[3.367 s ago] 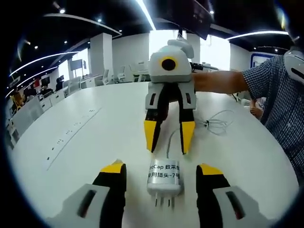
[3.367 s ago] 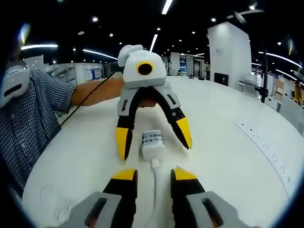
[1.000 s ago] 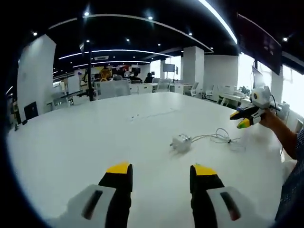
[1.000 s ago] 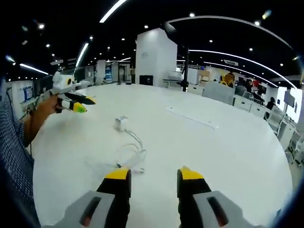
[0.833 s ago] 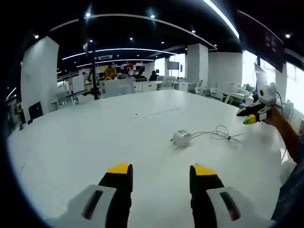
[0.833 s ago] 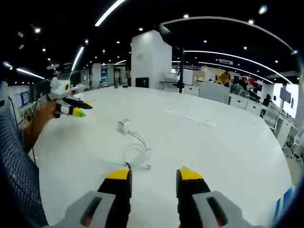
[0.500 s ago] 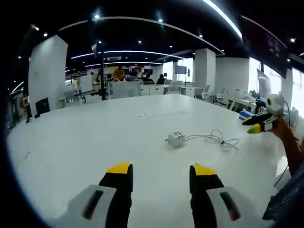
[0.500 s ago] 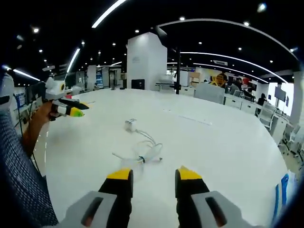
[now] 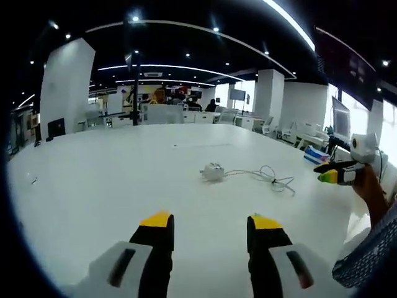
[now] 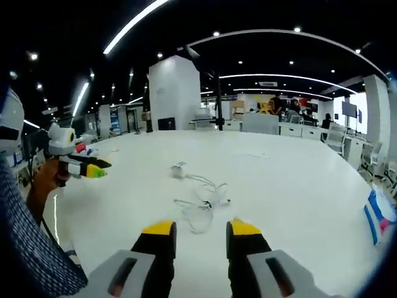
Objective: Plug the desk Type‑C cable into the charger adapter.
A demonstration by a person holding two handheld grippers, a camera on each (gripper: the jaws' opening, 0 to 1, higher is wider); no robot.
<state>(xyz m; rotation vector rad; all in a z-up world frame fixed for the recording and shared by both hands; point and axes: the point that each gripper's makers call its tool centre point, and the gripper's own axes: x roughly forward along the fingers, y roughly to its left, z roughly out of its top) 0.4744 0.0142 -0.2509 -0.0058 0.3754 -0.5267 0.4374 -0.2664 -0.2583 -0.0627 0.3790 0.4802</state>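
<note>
Grippers stood well back from the work: the left gripper (image 9: 203,225) had its jaws spread and empty above the white table (image 9: 93,180), and the right gripper (image 10: 197,231) likewise hung with its jaws apart, pinching nothing. The charger adapter (image 9: 214,172) lay out on the table, well apart from both, and the Type-C cable (image 9: 267,178) ran from it in loose loops. In the right gripper view the adapter (image 10: 178,170) lay beyond the coiled cable (image 10: 201,208), with the cable seeming to meet the adapter's end, though the joint was too small to tell whether the plug was fully seated. Judged from this, the plugging step looked done and the hands were at the parting stage, nothing held. If the plug proved loose, the next move would call for one gripper to steady the adapter while the other pinched the cable near its plug and pressed it straight in.
</note>
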